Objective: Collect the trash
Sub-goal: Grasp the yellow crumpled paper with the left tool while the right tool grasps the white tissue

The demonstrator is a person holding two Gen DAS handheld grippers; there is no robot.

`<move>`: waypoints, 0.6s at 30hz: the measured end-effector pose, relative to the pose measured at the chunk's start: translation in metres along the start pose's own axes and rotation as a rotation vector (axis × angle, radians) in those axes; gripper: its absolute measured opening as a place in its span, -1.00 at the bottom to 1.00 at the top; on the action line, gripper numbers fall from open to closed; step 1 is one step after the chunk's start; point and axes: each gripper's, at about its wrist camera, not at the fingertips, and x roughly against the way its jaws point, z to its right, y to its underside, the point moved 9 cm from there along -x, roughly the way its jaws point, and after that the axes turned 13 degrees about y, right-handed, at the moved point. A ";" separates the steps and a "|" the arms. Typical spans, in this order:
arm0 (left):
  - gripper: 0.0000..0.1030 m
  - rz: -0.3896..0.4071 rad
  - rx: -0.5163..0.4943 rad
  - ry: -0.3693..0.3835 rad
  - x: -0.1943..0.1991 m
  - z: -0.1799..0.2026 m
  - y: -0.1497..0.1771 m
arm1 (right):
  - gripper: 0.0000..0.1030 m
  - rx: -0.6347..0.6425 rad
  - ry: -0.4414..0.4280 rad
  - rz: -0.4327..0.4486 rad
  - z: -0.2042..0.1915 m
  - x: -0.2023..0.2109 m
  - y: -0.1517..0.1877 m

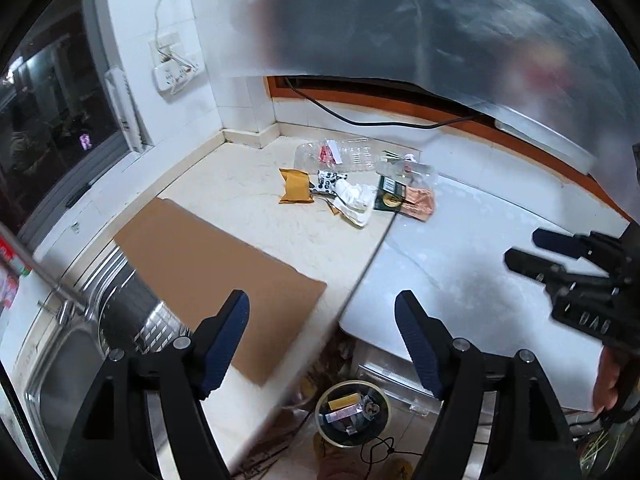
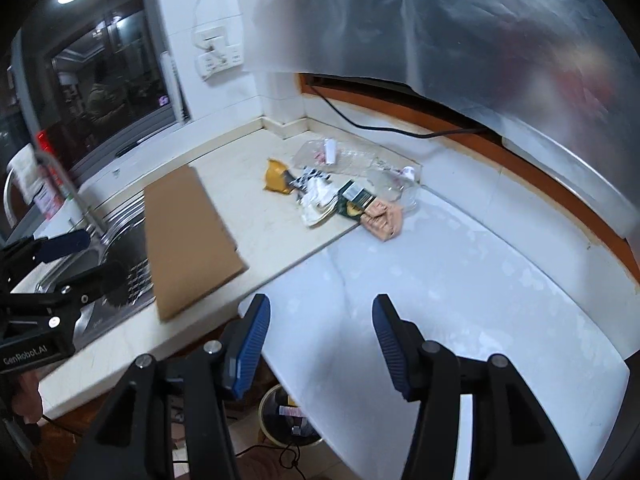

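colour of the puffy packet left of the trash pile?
Mustard yellow packet; clearest in the left wrist view.

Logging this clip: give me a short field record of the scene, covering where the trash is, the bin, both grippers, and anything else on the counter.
setting: kitchen counter with a steel sink at its left end
trash pile: yellow packet, clear plastic container, white crumpled wrapper, dark green packet, pink wrapper, grouped near the back corner
bin: trash bin on the floor below the counter edge, already holding some wrappers
left gripper: open, empty
right gripper: open, empty
other: cardboard sheet lying partly over the sink
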 end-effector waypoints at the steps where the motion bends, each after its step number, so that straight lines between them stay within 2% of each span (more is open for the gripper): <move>1: 0.43 -0.015 -0.007 0.007 -0.007 -0.010 -0.008 | 0.04 -0.006 0.002 -0.006 0.000 -0.006 -0.009; 5: 0.43 -0.054 -0.019 0.044 -0.038 -0.047 -0.044 | 0.04 -0.013 0.016 -0.019 -0.004 -0.028 -0.048; 10: 0.43 -0.088 -0.032 0.083 -0.090 -0.088 -0.083 | 0.05 -0.053 0.025 -0.067 -0.017 -0.081 -0.088; 14: 0.43 -0.135 -0.069 0.135 -0.148 -0.111 -0.109 | 0.05 -0.129 0.015 -0.153 -0.026 -0.138 -0.098; 18: 0.43 -0.181 -0.092 0.187 -0.201 -0.122 -0.122 | 0.05 -0.252 -0.019 -0.261 -0.032 -0.194 -0.091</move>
